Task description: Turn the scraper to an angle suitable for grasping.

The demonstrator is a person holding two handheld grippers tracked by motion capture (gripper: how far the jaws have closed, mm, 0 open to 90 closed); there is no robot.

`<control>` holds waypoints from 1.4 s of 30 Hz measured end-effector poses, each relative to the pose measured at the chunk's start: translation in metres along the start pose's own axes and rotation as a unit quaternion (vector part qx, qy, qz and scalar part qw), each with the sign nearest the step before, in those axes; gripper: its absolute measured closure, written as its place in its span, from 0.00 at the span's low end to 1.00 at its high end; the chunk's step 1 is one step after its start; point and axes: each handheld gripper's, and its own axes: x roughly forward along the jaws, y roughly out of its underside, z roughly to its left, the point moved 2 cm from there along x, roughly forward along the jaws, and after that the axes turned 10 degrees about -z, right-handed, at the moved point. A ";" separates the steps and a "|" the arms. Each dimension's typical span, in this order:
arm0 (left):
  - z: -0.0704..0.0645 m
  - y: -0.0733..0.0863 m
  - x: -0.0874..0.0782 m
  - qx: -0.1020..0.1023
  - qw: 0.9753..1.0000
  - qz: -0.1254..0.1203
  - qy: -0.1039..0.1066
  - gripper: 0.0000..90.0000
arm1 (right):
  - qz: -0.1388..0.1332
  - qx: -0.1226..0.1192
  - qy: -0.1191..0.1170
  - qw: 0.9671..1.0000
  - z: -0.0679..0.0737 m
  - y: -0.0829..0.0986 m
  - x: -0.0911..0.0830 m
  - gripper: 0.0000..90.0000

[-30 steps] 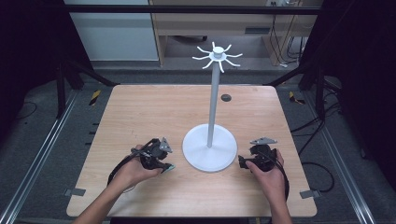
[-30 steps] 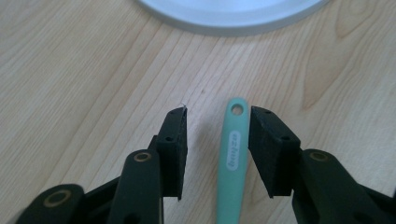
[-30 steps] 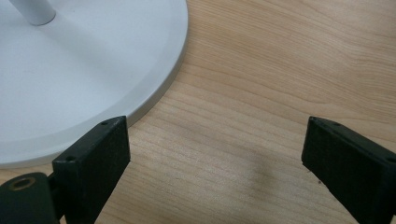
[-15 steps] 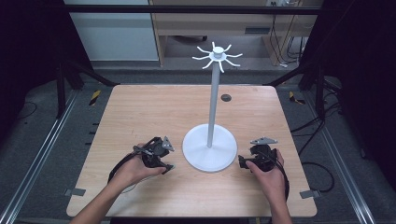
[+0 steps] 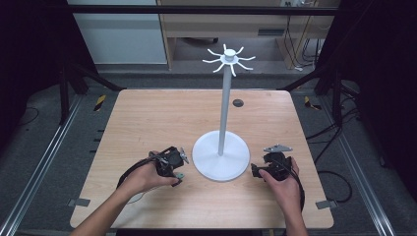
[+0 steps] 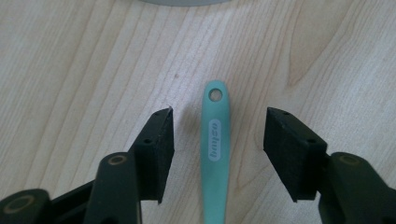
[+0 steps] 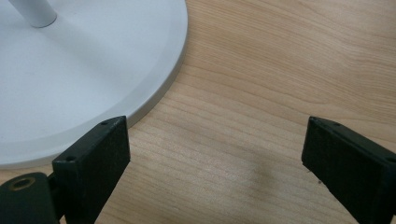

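A teal utensil handle with a hanging hole at its tip lies flat on the wooden table; its teal end peeks out beside my left hand. My left gripper hangs open over it, one jaw on each side, not touching. A white stand rises mid-table: round base, thin pole, hooked arms at the top. My right gripper is open over bare wood just right of the base rim, nothing between its jaws. In the high view the left gripper and right gripper flank the base.
A small dark round hole sits in the tabletop behind the stand. Metal rails run along both sides of the table on the floor. A cabinet stands beyond the far edge.
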 end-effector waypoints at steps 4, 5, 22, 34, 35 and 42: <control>0.001 0.000 0.004 -0.004 1.000 0.008 0.005 0.54 | 0.000 -0.001 0.000 1.000 0.000 0.000 0.000 0.09; 0.002 0.000 0.004 -0.003 1.000 0.012 0.006 0.57 | -0.001 -0.001 0.000 1.000 0.000 0.000 0.000 0.09; 0.007 0.004 0.009 -0.010 1.000 0.022 0.019 0.73 | -0.001 0.002 0.001 1.000 0.000 0.000 0.000 0.09; 0.009 0.006 0.012 -0.013 0.999 0.034 0.030 0.77 | 0.000 0.001 0.000 1.000 0.000 0.000 0.000 0.09; 0.010 0.006 0.012 -0.013 0.999 0.034 0.031 0.78 | 0.000 0.000 0.000 1.000 0.000 0.000 0.000 0.09; 0.007 0.005 0.012 -0.011 0.999 0.033 0.024 0.82 | -0.001 0.000 0.000 1.000 0.000 0.000 0.000 0.09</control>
